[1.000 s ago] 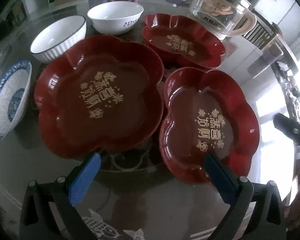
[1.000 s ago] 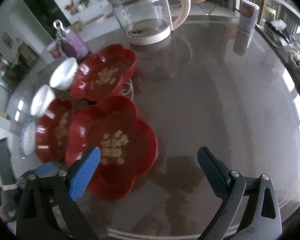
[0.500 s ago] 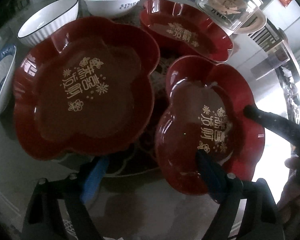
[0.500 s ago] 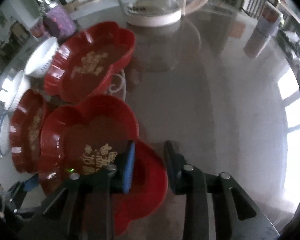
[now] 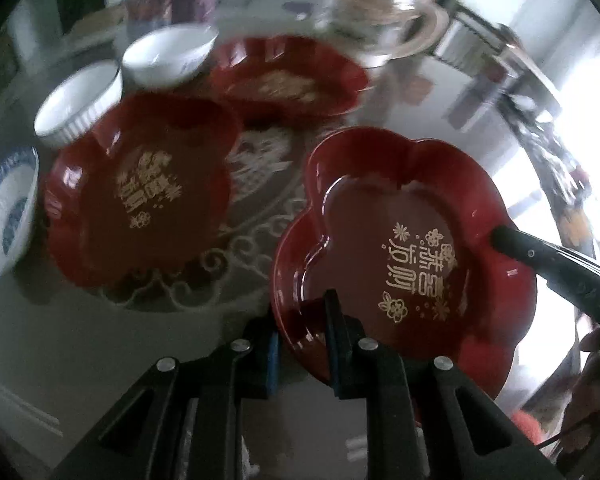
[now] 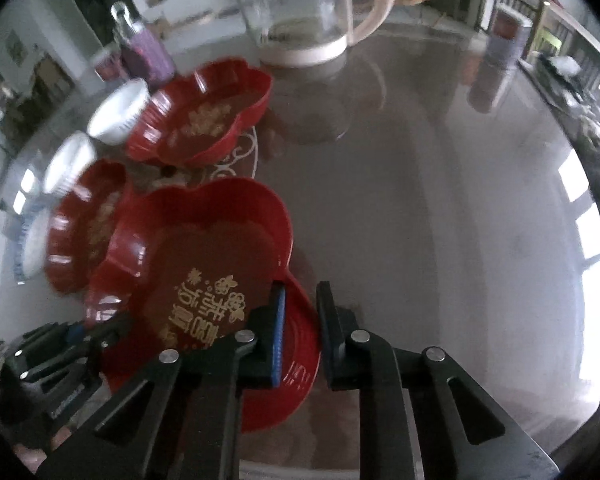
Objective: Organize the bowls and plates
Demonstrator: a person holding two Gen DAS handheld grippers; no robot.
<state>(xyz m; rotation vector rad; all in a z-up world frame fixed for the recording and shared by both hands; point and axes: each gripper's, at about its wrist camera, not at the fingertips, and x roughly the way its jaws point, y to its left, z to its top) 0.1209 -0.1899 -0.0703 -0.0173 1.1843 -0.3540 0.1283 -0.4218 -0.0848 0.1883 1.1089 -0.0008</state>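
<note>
Left wrist view, bottom centre: the left hand-held gripper [image 5: 302,344] is clenched on the near rim of a red flower-shaped plate [image 5: 404,248], which fills the lower right of the frame. At the right edge, the right hand-held gripper [image 5: 540,264] reaches onto the same plate. Right wrist view, bottom centre: the right hand-held gripper [image 6: 300,328] grasps that plate's rim [image 6: 220,260], one finger inside, one outside; the left hand-held gripper [image 6: 72,340] appears at lower left. Middle left of the left wrist view: a second red plate [image 5: 148,188] rests on the glass surface [image 5: 100,360], with a blue-patterned bowl [image 5: 4,216] at the left edge. Farther, upper centre: a third red plate [image 5: 288,80], blurred, and two white bowls [image 5: 78,104] [image 5: 168,54]. Top: a glass kettle [image 6: 308,8].
</note>
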